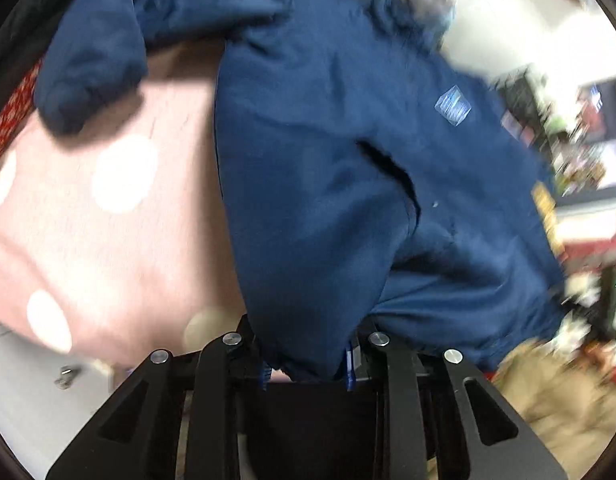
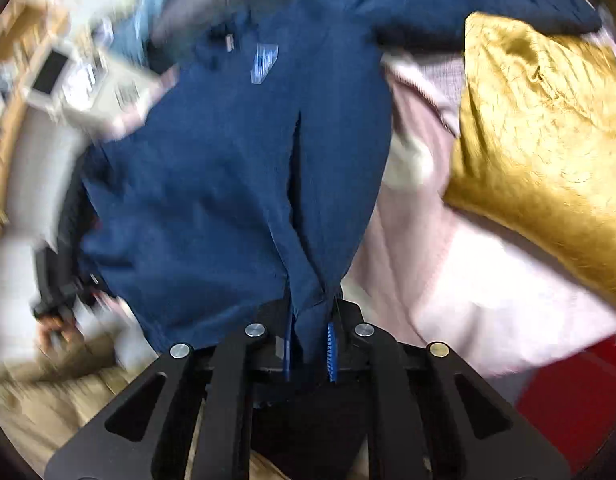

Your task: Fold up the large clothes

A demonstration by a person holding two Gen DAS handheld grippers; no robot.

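Unreadably blurred pale chest label (image 1: 452,105) on navy jacket (image 1: 328,160); both tongs clamp hem.

One navy jacket (image 1: 328,160), one gold cushion (image 2: 548,140) (crinkled), two hand-held grippers (image 1: 308,372).

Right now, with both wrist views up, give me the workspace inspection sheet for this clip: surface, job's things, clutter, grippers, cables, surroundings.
Surface: pink spotted bedcover, soft and wrinkled.
Job's things: one navy jacket, front up, pale chest logo showing, a sleeve spread to each side; its hem is gathered at both grippers.
Clutter: gold cushion beside the jacket; red patterned fabric at the bed's edge.
Grippers: left gripper shut on the hem; right gripper shut on a narrower bunch of the hem.
Cables: nothing seen.
Surroundings: blurred shelves, a white device, tan trousers below; detail too smeared to read.
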